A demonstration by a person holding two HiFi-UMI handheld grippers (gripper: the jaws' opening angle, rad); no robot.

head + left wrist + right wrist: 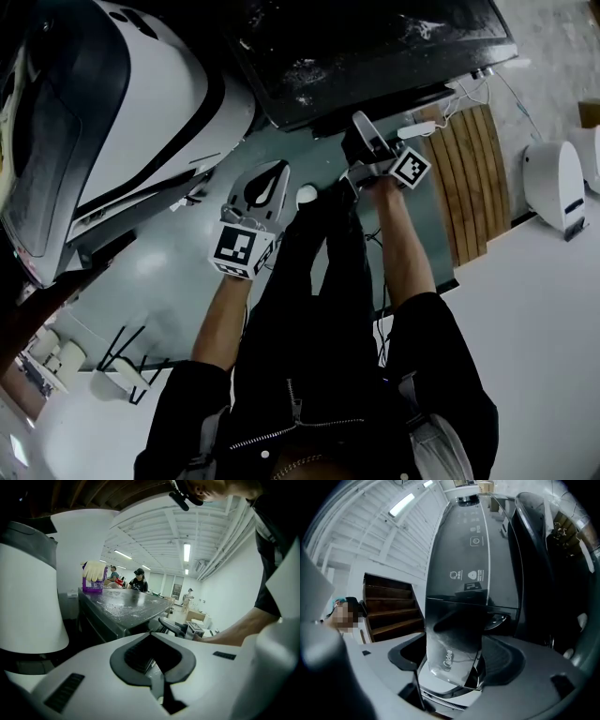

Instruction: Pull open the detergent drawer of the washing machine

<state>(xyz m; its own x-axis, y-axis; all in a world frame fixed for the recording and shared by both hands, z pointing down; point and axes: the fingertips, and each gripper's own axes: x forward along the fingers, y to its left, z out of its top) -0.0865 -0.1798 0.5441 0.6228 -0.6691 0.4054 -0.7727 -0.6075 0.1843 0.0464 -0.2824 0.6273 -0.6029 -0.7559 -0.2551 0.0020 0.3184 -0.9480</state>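
Two grippers out front: the right gripper (366,136) tilts slightly upward, jaws wide around the glossy detergent drawer (454,660) front on the washing machine (473,550), pads clear of it. The left gripper (270,180) hangs alongside, jaws together, empty.

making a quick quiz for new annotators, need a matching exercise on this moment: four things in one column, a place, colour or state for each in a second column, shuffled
Things
1. left tool
2. right tool
3. purple tub
4. wooden slats

Place, colour or state
a. brown, to the right of the right tool in the head view
b. jaws together, nothing between them
c. on the dark worktop, with pale gloves draped over it
d. jaws apart, with the detergent drawer front between them

Pairs: 1-b, 2-d, 3-c, 4-a
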